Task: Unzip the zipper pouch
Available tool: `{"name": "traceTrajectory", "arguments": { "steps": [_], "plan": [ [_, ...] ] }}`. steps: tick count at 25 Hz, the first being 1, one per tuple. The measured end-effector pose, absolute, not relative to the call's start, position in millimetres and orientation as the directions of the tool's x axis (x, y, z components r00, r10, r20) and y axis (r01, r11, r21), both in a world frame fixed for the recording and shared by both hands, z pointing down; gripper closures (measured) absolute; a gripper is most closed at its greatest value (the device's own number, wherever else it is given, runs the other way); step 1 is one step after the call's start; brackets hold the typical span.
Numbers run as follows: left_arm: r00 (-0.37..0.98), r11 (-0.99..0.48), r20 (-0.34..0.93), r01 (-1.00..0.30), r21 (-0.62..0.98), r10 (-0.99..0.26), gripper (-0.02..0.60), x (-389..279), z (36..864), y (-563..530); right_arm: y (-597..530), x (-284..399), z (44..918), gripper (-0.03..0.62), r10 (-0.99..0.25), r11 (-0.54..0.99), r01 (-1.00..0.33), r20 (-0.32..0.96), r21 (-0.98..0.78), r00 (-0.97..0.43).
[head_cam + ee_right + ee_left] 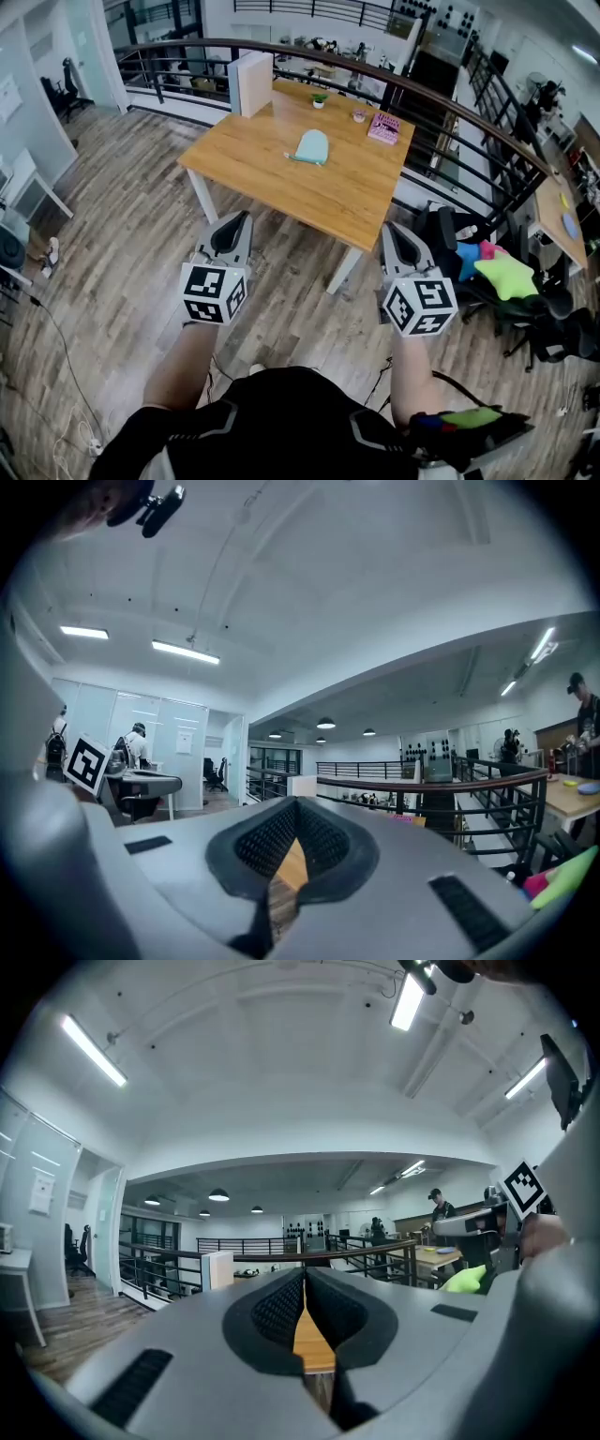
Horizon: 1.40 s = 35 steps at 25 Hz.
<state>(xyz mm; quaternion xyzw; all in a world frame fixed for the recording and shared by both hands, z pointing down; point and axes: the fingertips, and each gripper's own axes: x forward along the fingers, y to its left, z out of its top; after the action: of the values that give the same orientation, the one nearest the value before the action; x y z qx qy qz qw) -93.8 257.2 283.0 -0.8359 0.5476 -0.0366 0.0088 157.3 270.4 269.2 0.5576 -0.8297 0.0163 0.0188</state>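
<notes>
head view: i hold both tongs low in the frame, over the plank floor and short of the wooden table (272,183). the left gripper (240,223) and right gripper (393,232) both point up-frame toward the table, and both are closed with nothing in them. the mint zipper pouch (312,146) lies flat near the middle of the tabletop, well apart from both tongs, up-frame and between them, about as near to one as to the other. its straight lower edge runs roughly left to right; a small tab seems to stick out at its lower left, but it's too small to be sure it is the pull. a pink book (383,127) sits at the far right of the table.

left gripper view: the left gripper (305,1309) has its pads together. only a sliver of tabletop shows past them, no pouch.

right gripper view: the right gripper (286,841) is closed the same way and empty. the pouch is not in sight here either.
</notes>
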Motion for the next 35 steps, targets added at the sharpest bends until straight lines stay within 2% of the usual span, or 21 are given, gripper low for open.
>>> {"name": "traceTrajectory", "arguments": {
  "steps": [18,20,21,27,29,35],
  "plan": [
    [0.424,-0.427,0.053,-0.903,-0.051,-0.904,0.535,-99.2,285.6,253.5,266.0,141.7,271.0,0.583,-0.914,0.403,-0.915,0.052,0.014,-0.402],
    [0.443,-0.446,0.054,-0.894,-0.044,-0.895,0.440,-99.2,286.6,252.9,264.1,140.5,272.4,0.541,-0.912,0.407,-0.913,0.052,0.015,-0.406],
    [0.447,-0.449,0.056,-0.892,-0.043,-0.893,0.420,-99.9,287.3,252.4,263.2,140.1,272.9,0.506,-0.912,0.409,-0.913,0.052,0.013,-0.408],
    [0.459,-0.463,0.070,-0.885,-0.048,-0.886,0.390,-106.7,294.4,246.5,256.4,137.0,275.9,0.405,-0.914,0.402,-0.915,0.046,-0.004,-0.402],
    [0.455,-0.460,0.075,-0.886,-0.054,-0.887,0.370,-110.6,296.4,243.1,252.8,134.3,277.8,0.388,-0.917,0.397,-0.918,0.052,-0.004,-0.396],
    [0.461,-0.464,0.073,-0.884,-0.047,-0.885,0.360,-129.7,299.7,232.0,242.3,118.9,281.2,0.374,-0.922,0.381,-0.925,0.078,0.016,-0.379]
  ]
}}
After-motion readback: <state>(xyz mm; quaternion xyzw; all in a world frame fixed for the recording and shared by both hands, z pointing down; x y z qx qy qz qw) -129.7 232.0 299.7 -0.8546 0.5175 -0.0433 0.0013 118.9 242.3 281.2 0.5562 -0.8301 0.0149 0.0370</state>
